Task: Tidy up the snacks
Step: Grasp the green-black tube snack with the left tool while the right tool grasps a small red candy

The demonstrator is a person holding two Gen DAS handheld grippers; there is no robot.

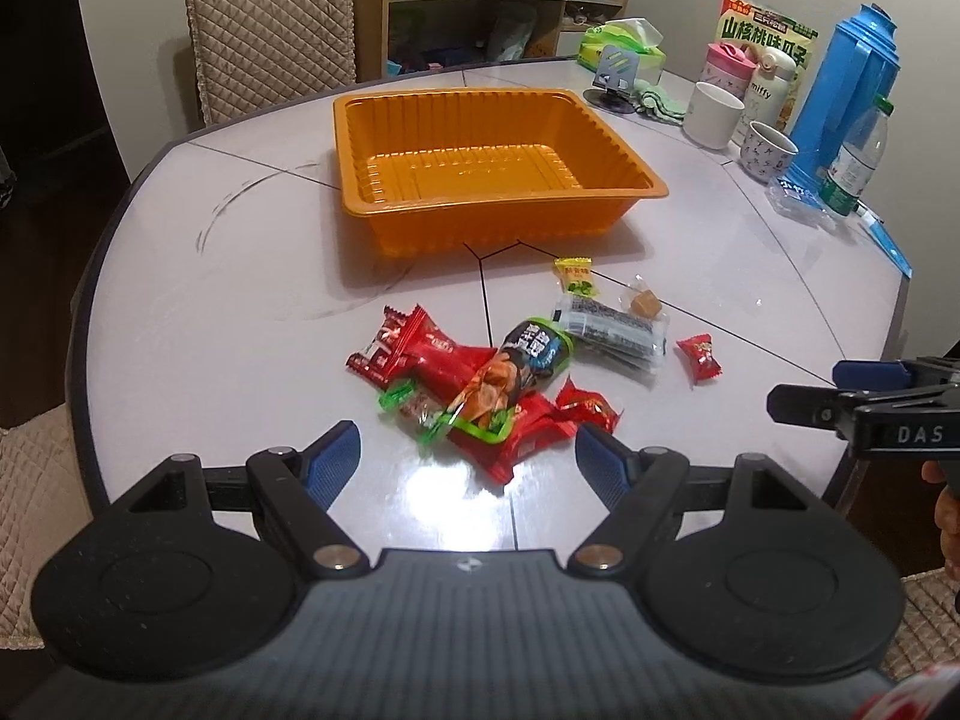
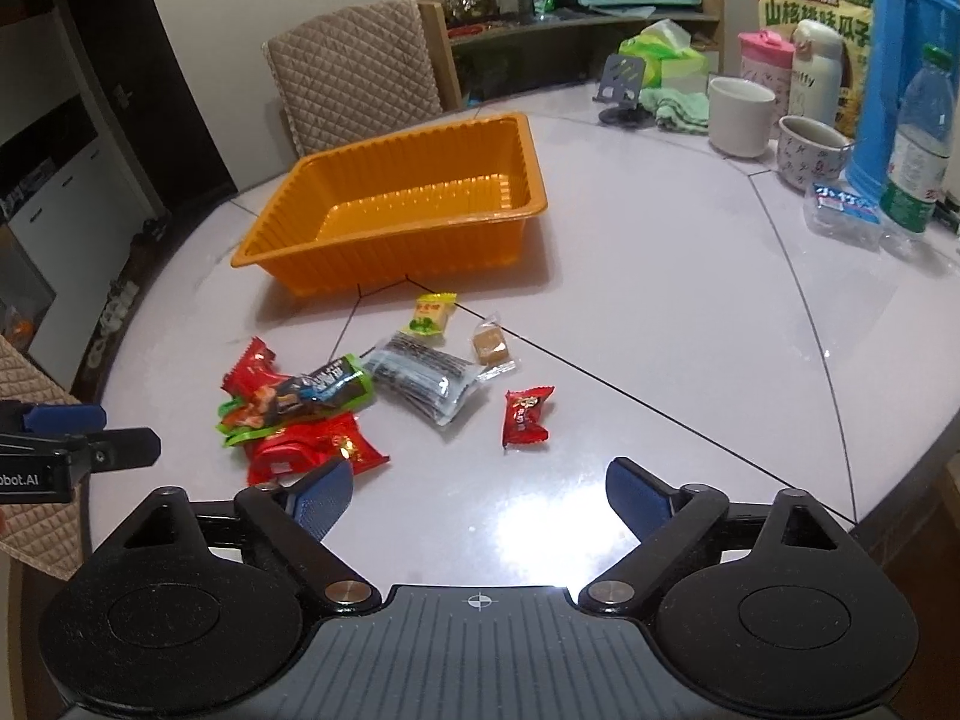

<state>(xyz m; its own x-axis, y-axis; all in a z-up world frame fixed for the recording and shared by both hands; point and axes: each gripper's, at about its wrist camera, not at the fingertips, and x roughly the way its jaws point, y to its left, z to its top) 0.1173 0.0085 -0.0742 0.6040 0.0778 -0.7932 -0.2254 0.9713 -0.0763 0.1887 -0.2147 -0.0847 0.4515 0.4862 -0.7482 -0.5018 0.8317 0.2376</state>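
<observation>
An empty orange tray (image 1: 360, 114) (image 2: 282, 204) sits mid-table. In front of it lies a heap of snacks: red packets (image 1: 420, 348) (image 2: 324, 444), a dark and orange packet (image 1: 516, 366) (image 2: 312, 390), a grey-black packet (image 1: 612, 330) (image 2: 426, 375), a yellow-green sweet (image 1: 576, 276) (image 2: 432, 312), a brown cube sweet (image 1: 645, 303) (image 2: 489, 345) and a small red sweet (image 1: 699, 357) (image 2: 525, 417). My left gripper (image 1: 468, 450) is open and empty just before the heap. My right gripper (image 2: 480, 492) is open and empty, near the small red sweet.
At the back right stand a blue thermos (image 1: 840, 90), a water bottle (image 2: 918, 144), white cups (image 1: 711, 114) (image 2: 810, 150), a tissue pack (image 1: 624, 42), a phone stand (image 2: 624, 90) and a seed bag (image 2: 816, 18). A padded chair (image 1: 270, 24) stands behind the table.
</observation>
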